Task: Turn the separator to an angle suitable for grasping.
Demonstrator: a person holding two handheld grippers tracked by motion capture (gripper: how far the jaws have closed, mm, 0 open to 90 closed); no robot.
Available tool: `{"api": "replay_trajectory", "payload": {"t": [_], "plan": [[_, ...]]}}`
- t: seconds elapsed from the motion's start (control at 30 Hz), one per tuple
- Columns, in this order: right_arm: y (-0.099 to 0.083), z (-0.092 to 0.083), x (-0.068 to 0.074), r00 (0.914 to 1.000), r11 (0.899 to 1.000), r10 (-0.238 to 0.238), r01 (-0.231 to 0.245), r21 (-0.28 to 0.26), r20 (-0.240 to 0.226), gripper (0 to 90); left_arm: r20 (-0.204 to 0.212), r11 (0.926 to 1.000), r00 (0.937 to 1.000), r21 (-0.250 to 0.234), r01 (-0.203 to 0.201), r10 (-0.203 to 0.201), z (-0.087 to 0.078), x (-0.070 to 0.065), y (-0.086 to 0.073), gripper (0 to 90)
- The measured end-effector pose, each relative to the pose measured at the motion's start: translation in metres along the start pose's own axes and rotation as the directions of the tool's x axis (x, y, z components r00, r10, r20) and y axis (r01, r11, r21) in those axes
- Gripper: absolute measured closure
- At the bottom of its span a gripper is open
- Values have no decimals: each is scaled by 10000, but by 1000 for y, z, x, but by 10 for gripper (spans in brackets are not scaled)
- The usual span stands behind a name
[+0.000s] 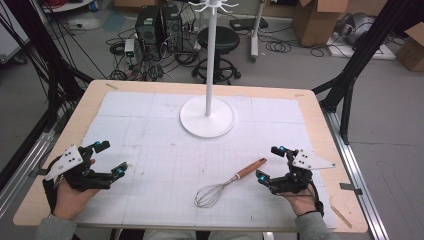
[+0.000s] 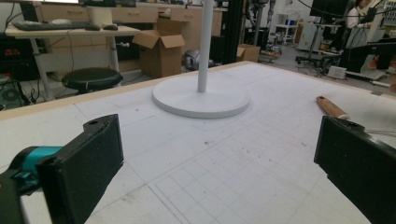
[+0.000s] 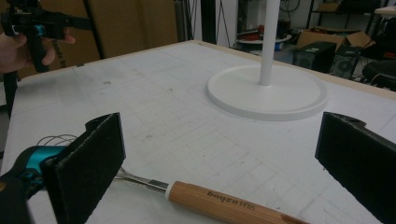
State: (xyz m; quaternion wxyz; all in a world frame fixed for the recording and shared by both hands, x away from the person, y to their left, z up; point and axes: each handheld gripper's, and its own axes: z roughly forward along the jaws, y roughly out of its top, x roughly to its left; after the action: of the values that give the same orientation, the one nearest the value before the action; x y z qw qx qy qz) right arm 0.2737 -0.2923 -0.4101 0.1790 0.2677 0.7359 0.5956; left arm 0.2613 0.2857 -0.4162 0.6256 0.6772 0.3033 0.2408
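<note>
A wire whisk (image 1: 227, 184) with a wooden handle (image 1: 251, 168) lies on the white gridded mat (image 1: 160, 150), front right of centre. My right gripper (image 1: 269, 162) stands open just right of the handle's end, not touching it. In the right gripper view the handle (image 3: 224, 203) lies low between the spread jaws of that gripper (image 3: 219, 140). My left gripper (image 1: 112, 158) is held open near the table's front left, nothing in it (image 2: 217, 140). A white stand (image 1: 207, 116) with a tall pole rises at the middle back.
The wooden table (image 1: 320, 125) ends close to both hands at the front. Beyond its far edge are a black stool (image 1: 218, 37), computer towers (image 1: 159, 25), cables and cardboard boxes (image 1: 315, 20). Black frame posts (image 1: 350, 75) flank the table.
</note>
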Motion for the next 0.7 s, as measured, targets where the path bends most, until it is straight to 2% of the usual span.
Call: {"api": "replay_trajectory", "payload": {"t": [0.17, 0.27, 0.37, 0.4, 0.43, 0.5, 0.53, 0.57, 0.63, 0.67, 0.7], "plan": [[-1, 0, -1, 10000, 9993, 87, -87, 352, 14, 8, -79, 10000, 10000, 35, 48, -48, 1, 0, 0, 18], [-3, 1, -2, 9997, 9970, 134, -118, 759, -205, 49, -91, 10000, 9999, 85, 52, -51, 0, 0, 0, 18], [-3, 2, -2, 9997, 9967, 171, -155, 792, -201, 89, -80, 9999, 9999, 126, 64, -63, 0, 0, 0, 18], [-3, 0, -1, 9998, 9968, 140, -127, 795, -163, 191, -76, 9999, 10000, 126, 52, -51, 0, 0, 0, 18], [-3, 0, -1, 9998, 9968, 140, -127, 795, -163, 191, -78, 9999, 10000, 136, 52, -50, 1, 0, -1, 18], [-4, -3, 1, 9996, 9971, 266, -258, 711, -103, 294, -80, 9997, 10000, 239, 53, -51, 1, -1, -1, 18], [-5, -4, 2, 9997, 9974, 257, -254, 674, -30, 448, -66, 9997, 10000, 247, 37, -36, 1, -1, -1, 18], [-5, -4, 2, 9997, 9974, 257, -254, 674, -30, 448, -58, 9997, 10000, 263, 13, -11, 1, -1, -1, 18], [-5, -4, 2, 9991, 9964, 420, -418, 741, -5, 559, -40, 9996, 10000, 286, 29, -28, 1, -1, -1, 18], [-5, -4, 3, 9988, 9950, 494, -489, 870, -33, 669, -36, 9996, 10000, 295, 48, -47, 2, -1, -1, 18], [-5, -4, 3, 9988, 9950, 494, -489, 870, -33, 669, -43, 9994, 10000, 330, 46, -45, 2, -1, -1, 18]]}}
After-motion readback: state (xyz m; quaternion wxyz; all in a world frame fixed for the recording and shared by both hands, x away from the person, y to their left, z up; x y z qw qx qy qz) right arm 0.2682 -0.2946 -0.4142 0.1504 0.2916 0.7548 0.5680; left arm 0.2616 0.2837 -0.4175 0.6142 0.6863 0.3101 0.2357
